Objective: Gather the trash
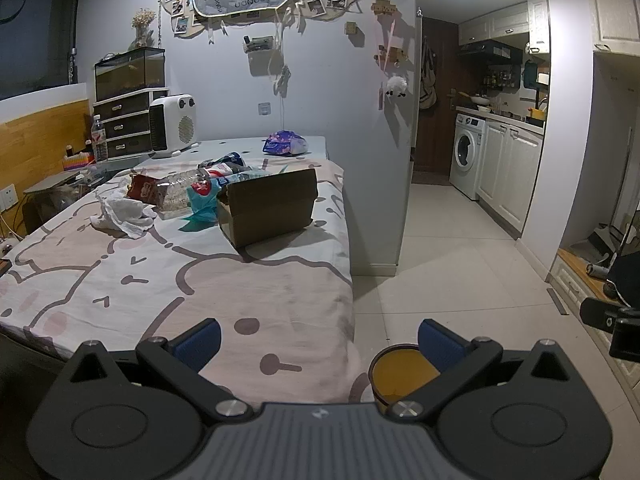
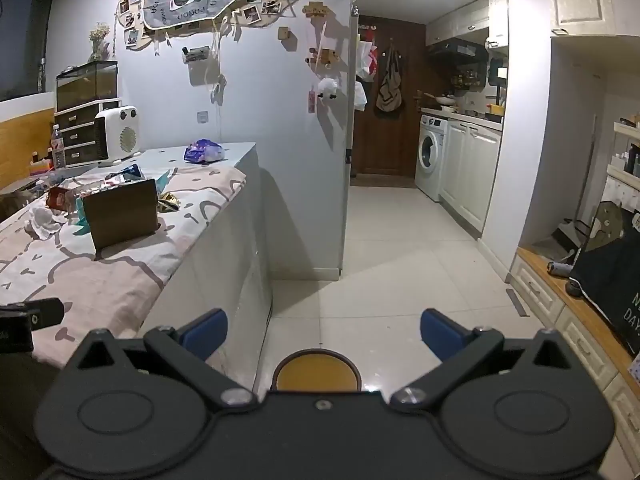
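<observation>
Both my left tongs (image 1: 318, 342) and right tongs (image 2: 323, 330) gape empty; the crumpled white tissue (image 1: 120, 210) behind the brown cardboard box (image 1: 268, 210) risks slipping during pickup.

1. Bin (image 2: 318, 372): near half hidden behind gripper body.
2. Box (image 1: 267, 207): inside not visible.
3. Wrappers (image 1: 224, 172) behind box: labels unreadable.
4. Bed (image 1: 120, 280): left side cut off.

A small home: bed (image 1: 160, 280), kitchen cabinets (image 1: 508, 168) and washing machine (image 1: 466, 156).
</observation>
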Motion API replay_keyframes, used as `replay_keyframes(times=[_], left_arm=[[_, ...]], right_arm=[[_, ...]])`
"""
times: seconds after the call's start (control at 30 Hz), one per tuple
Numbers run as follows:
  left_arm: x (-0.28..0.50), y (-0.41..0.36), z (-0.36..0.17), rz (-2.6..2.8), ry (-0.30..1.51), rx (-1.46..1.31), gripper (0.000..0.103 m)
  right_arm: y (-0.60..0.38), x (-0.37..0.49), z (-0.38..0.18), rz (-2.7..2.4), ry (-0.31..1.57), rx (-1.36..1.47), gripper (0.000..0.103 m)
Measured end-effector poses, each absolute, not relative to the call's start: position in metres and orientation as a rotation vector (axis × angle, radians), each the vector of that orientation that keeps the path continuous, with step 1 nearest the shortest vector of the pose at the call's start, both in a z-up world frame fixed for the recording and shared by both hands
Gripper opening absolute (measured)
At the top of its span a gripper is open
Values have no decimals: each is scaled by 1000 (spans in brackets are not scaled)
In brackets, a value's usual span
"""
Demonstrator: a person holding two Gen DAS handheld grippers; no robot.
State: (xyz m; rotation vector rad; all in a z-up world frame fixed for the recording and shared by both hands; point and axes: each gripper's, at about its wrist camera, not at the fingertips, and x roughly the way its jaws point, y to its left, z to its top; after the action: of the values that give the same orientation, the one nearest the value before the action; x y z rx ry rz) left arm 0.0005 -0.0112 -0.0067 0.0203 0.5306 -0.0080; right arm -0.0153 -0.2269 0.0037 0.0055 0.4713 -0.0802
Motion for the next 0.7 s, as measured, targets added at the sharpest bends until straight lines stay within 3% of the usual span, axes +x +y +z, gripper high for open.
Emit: replay_keyframes(times=[0.7], left_arm=[[2,-13,-5,-13,537,18,103]], right_arm=[[-228,-16,2,-83,477,4,103]])
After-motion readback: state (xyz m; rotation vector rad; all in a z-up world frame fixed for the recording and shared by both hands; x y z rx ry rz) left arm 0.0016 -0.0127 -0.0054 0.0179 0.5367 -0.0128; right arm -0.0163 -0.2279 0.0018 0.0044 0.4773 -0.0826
